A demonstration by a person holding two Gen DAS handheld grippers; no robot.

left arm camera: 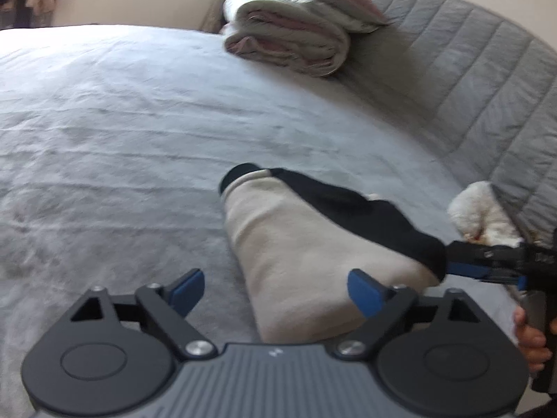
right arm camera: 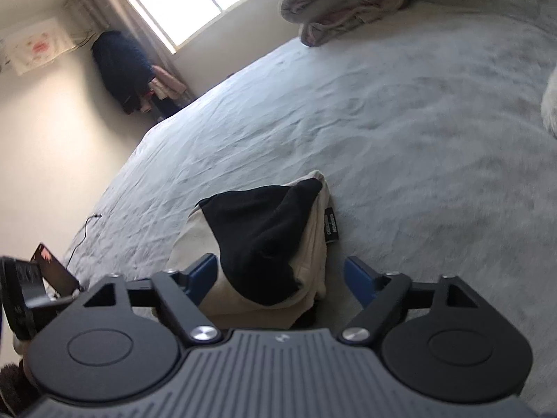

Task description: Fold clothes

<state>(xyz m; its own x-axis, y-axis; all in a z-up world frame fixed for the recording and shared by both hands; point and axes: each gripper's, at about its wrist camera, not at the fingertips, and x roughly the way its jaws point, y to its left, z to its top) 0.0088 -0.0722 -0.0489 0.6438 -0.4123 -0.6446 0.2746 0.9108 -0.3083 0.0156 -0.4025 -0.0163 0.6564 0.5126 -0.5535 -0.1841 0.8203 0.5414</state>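
A folded cream and black garment (left arm camera: 296, 244) lies on the grey bed sheet (left arm camera: 122, 122). My left gripper (left arm camera: 275, 291) is open, its blue pads on either side of the garment's near end. My right gripper (right arm camera: 280, 280) is open too, straddling the garment (right arm camera: 264, 240) from the other end. The right gripper also shows in the left wrist view (left arm camera: 463, 261), at the garment's black right edge. A black label (right arm camera: 330, 226) sticks out of the garment's side.
A folded pink and white quilt (left arm camera: 289, 38) lies at the head of the bed against the grey quilted headboard (left arm camera: 470, 69). A white plush toy (left arm camera: 484, 212) sits at the right. A phone with a cable (right arm camera: 52, 271) lies at the left. Clothes (right arm camera: 122, 66) hang by the window.
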